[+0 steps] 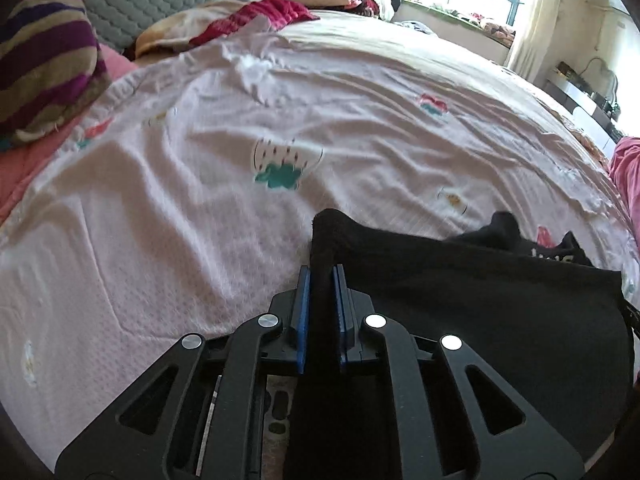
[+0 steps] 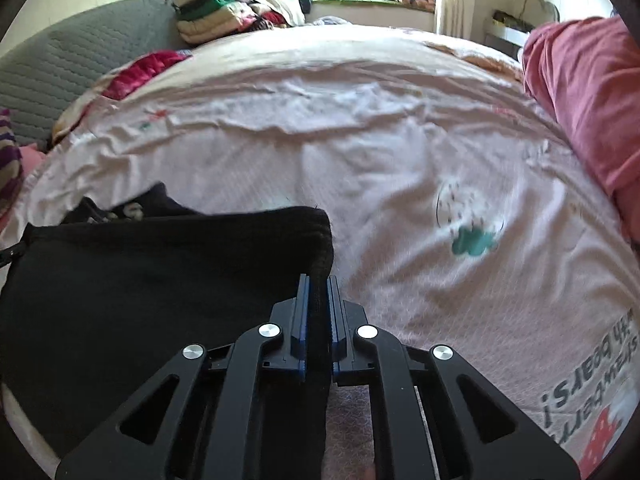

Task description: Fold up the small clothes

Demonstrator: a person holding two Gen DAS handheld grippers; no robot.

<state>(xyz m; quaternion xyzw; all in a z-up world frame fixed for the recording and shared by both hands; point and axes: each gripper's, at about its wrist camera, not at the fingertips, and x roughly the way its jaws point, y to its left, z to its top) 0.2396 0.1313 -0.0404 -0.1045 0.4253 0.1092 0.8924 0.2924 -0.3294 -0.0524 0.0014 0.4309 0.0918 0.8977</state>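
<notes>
A small black knit garment (image 1: 460,300) lies on the pale pink printed bedspread (image 1: 160,208), at its near edge, well short of the teal cloud print (image 1: 278,176) in the middle. The left gripper (image 1: 322,276) is clamped on the garment's left corner, and the right gripper (image 2: 318,284) is clamped on its right corner, each with a bunched fold of black cloth pinched between blue pads. The garment's long axis runs between the two grippers, across the bed's near edge, so neither hand is nearer. Its free edge, judging by the white lettering (image 1: 554,256), lies beyond the grippers, toward the cloud print.
</notes>
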